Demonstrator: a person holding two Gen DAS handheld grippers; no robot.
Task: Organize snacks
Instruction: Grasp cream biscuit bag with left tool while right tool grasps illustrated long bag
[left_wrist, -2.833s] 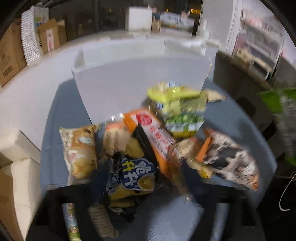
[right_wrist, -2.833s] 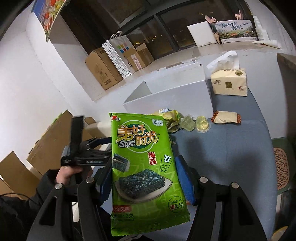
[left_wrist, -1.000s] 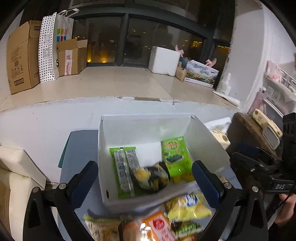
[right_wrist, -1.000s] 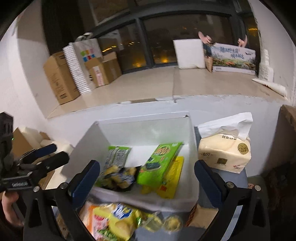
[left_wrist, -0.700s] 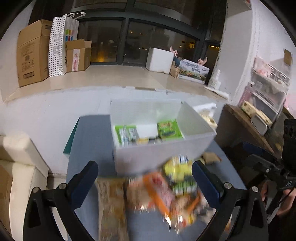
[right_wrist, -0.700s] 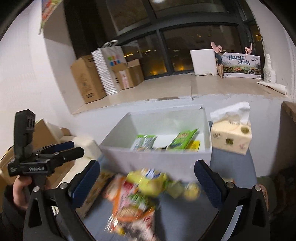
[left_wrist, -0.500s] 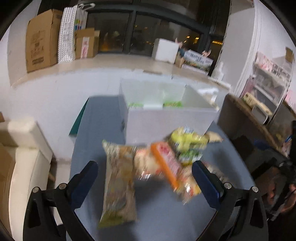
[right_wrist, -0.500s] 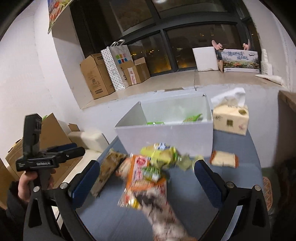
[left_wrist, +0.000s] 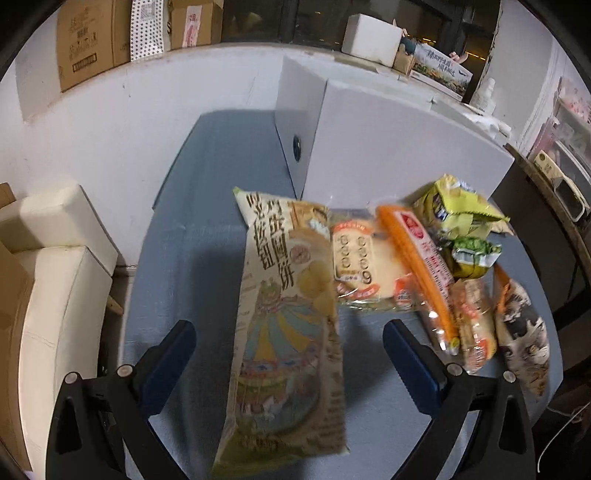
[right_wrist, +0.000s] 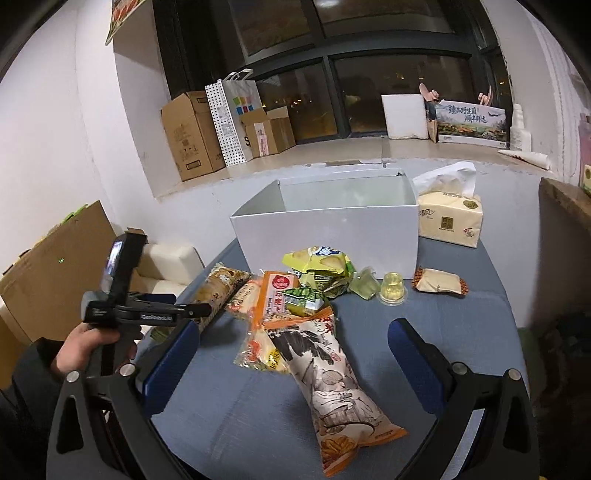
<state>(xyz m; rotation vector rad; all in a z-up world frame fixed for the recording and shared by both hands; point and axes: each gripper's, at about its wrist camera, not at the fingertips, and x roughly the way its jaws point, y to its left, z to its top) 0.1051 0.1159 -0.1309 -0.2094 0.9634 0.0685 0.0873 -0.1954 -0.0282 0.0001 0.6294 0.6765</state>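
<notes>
Left wrist view: I see my left gripper (left_wrist: 288, 354) spread wide and holding nothing. It sits over the blue surface (left_wrist: 192, 266), with its fingers on either side of a long biscuit bag (left_wrist: 284, 325) that lies flat and points toward the white box (left_wrist: 399, 147). Whether the fingers touch the bag I cannot tell. Just right of the bag lies a clear cracker pack (left_wrist: 358, 266), then an orange pack (left_wrist: 421, 258), a yellow bag (left_wrist: 458, 210) with a small green packet (left_wrist: 472, 254) against it, and an ink-print bag (left_wrist: 524, 325) at the far right. All packs lie on the surface in front of the box, and none is inside it from this angle. This view is slightly blurred.

Right wrist view: I see my right gripper (right_wrist: 291, 362) spread wide as well, with nothing between its fingers. The ink-print bag (right_wrist: 332, 376) lies between them on the surface (right_wrist: 461, 321). The pile of snacks sits just in front of the box (right_wrist: 325, 236), whose interior is not visible. Two jelly cups (right_wrist: 393, 291) and a wrapped cake (right_wrist: 439, 282) lie to the right of the pile. A tissue pack (right_wrist: 448, 218) stands beside the box. My left hand (right_wrist: 92, 350) holds the left gripper (right_wrist: 192, 314) at the left edge of the pile.
</notes>
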